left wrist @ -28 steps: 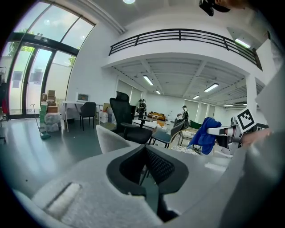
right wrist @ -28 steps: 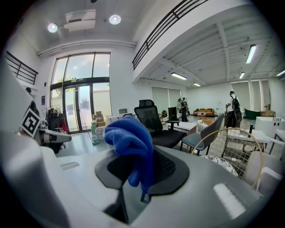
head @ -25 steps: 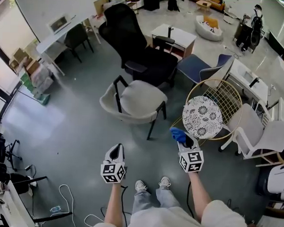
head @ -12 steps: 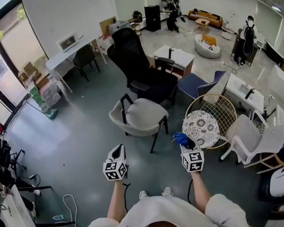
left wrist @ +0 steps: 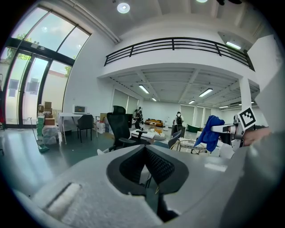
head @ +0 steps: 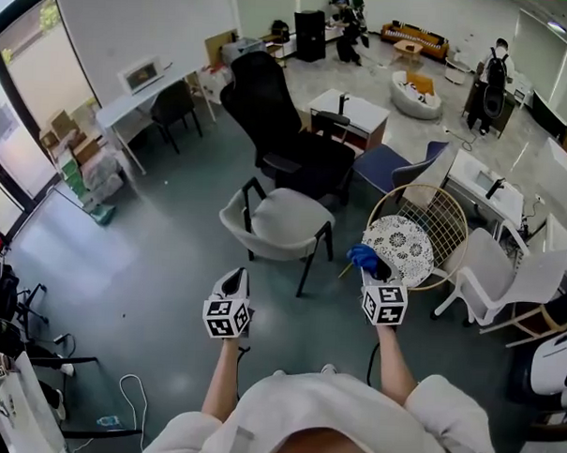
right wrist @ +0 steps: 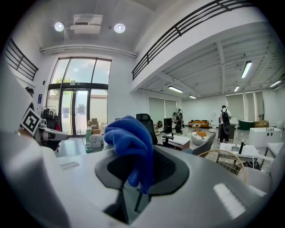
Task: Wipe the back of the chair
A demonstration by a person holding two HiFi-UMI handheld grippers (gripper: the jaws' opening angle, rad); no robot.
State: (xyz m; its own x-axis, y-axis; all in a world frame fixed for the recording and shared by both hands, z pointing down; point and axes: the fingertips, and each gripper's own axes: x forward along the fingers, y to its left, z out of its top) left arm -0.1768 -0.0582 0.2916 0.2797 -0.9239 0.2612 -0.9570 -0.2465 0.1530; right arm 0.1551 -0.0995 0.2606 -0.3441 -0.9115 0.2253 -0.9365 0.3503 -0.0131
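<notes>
Right gripper (head: 370,270) is clamped on a blue cloth (head: 360,256). In the right gripper view the cloth (right wrist: 131,138) bunches up above the closed jaws and a fold hangs down between them. Left gripper (head: 232,284) is pinched together with nothing in it – in the left gripper view the dark pads (left wrist: 156,165) meet along a centre line.

Both grippers are held in the air at about the same height, well apart from each other and near the person.

Grey shell chair (head: 282,219) with black legs stands on the floor (head: 141,262) just far of the grippers, roughly between them – its curved back rim is on the left side. The cloth is near the chair's right front leg in the head view but not touching the chair.

Black office chair (head: 269,117) is directly behind the grey one. A round wire chair (head: 443,218) with a patterned cushion (head: 402,243) sits to the right, just beyond the right gripper. A white chair (head: 507,273) is further right.
</notes>
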